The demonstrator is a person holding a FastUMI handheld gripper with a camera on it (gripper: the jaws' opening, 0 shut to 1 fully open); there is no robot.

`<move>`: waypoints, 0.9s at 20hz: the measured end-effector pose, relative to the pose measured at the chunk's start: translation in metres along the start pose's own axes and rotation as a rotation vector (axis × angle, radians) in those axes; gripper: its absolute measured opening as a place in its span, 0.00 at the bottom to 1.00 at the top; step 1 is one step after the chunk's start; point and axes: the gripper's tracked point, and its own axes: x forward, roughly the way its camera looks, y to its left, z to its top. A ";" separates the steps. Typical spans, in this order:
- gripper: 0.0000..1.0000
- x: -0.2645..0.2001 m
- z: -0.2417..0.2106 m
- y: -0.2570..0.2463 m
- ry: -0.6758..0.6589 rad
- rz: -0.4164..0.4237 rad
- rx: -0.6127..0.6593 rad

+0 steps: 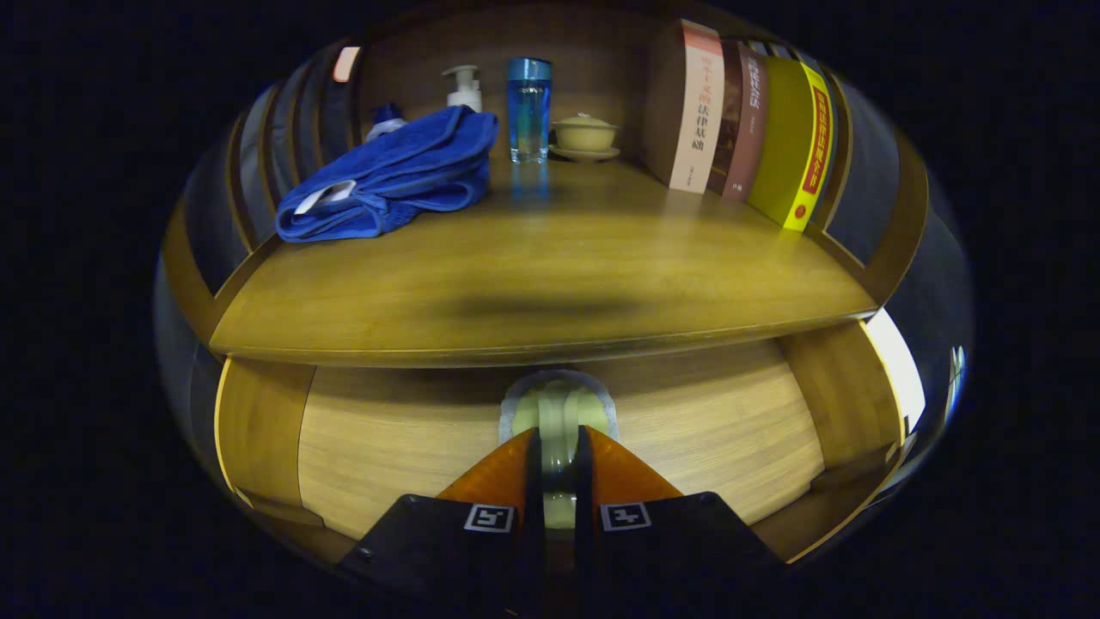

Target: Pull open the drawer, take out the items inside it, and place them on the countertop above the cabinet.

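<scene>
- Two fingers of the gripper [559, 434] stand close together, with only a narrow gap left between them, and they press from both sides on the drawer handle [559, 404]
- The handle is a pale rounded piece on the drawer front [412, 438], near its top edge and about midway along it, right under the countertop's front edge
- The drawer front sits within the cabinet [258, 421]; whether it is flush or drawn out a little cannot be told, and nothing of its inside shows
- The countertop [550, 284] lies above the drawer, with a soft shadow near the middle of its front edge
- A folded blue towel [391, 176] lies at the countertop's back left corner, with a white tag on its left end
- Behind the towel stand a white pump bottle [464, 86] and a smaller bottle with a dark blue cap [387, 119], both partly hidden by it
- A tall blue bottle [528, 107] stands at the back edge, just beside the towel
- A small lidded cup [584, 133] on a saucer sits just beside the blue bottle, toward the books
- A row of books [748, 120] stands upright at the back right corner, spines facing forward
</scene>
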 end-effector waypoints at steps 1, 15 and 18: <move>0.23 -0.007 0.003 0.002 -0.010 -0.002 -0.012; 0.23 -0.131 0.073 -0.007 -0.289 -0.068 -0.001; 0.23 -0.152 0.099 -0.030 -0.343 -0.100 0.039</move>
